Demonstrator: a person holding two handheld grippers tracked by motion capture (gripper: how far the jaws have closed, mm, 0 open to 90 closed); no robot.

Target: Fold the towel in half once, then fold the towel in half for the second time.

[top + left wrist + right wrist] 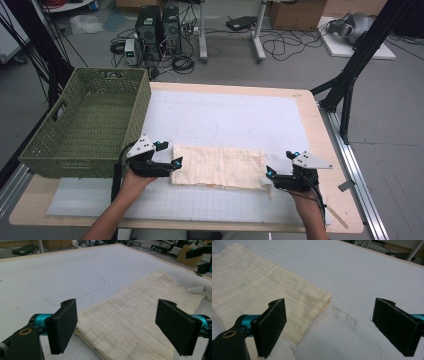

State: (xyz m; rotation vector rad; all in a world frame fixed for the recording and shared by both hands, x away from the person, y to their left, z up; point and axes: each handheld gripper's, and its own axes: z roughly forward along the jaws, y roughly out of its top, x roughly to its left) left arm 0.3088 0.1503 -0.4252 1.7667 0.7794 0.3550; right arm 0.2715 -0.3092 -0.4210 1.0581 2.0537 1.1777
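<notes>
Both my forearms come in low, each hand wrapped around its gripper. My left gripper (176, 164) sits at the left end of the cloth (218, 166), its jaws spread wide; in the left gripper view the folded corner of the cloth (130, 322) lies between and just ahead of them, nothing pinched. My right gripper (269, 175) is at the cloth's other end, jaws likewise spread. In the right gripper view the cloth (259, 292) runs off ahead and to the left of my jaws, its near corner close to the left one, while the right jaw stands over bare white mat (362, 277) marked with a patch of dark specks (344, 316).

Folded into a long cream rectangle with layered edges, the cloth lies flat on the mat between my two grippers. A small pale scrap (197, 289) sits by its far end, just beside my right gripper (paper or a turned-up bit of mat, I can't quite tell).

Beyond my left gripper, just past its outer side, stands a green woven basket (60, 145) at the table's left edge, apart from the cloth.
</notes>
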